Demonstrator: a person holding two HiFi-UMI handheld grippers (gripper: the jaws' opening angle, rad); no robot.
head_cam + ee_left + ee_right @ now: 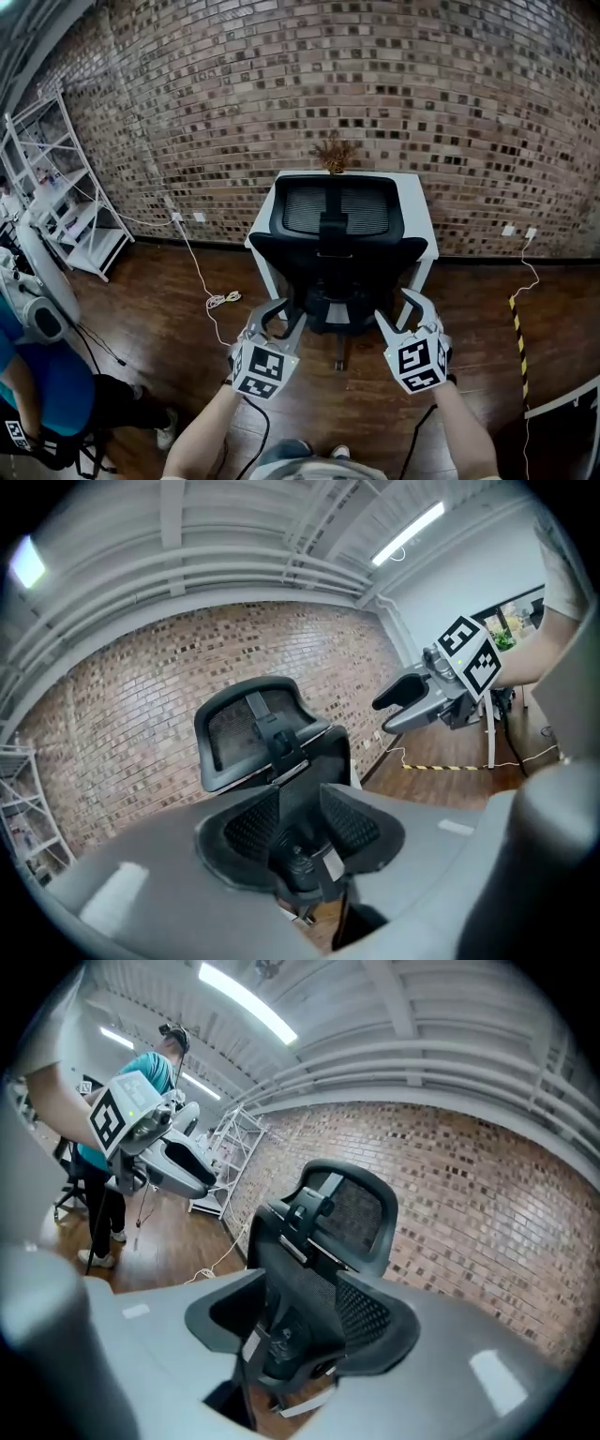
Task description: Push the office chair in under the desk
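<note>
Left gripper (284, 317): being held with the jaws partly apart, released, nothing being gripped; in the left gripper view the office chair (337, 234) is being seen through the gap, farther off, with no pad being pressed on it.

Right gripper (401, 314): likewise being held partly open and empty; in the right gripper view the chair's backrest is being framed between the jaws, apart from them.

In the head view both grippers are being pointed at the near side of the chair; the left one is being held near the lower left edge of the backrest, the right one near the lower right edge.

Chair: being kept directly in front of the white desk (419, 202), backrest toward the near side, headrest overlapping the desk top in the head view; the desk is being stood against the brick wall (450, 94), with a dried plant (333, 153) at its far edge.

Hidden or unclear:
- the seat is being covered by the backrest, and only one leg of the base is being shown below it;
- how far the seat is reaching under the desk cannot be told;
- the lower part of each gripper view is being filled by the blurred grey gripper body;
- a person in a teal top (33, 375) is being cut off by the left edge;
- white shelving (66, 202) at the far left is being partly cut off;
- a white cable (220, 300) is being left coiled on the wooden floor (169, 309), left of the chair.
</note>
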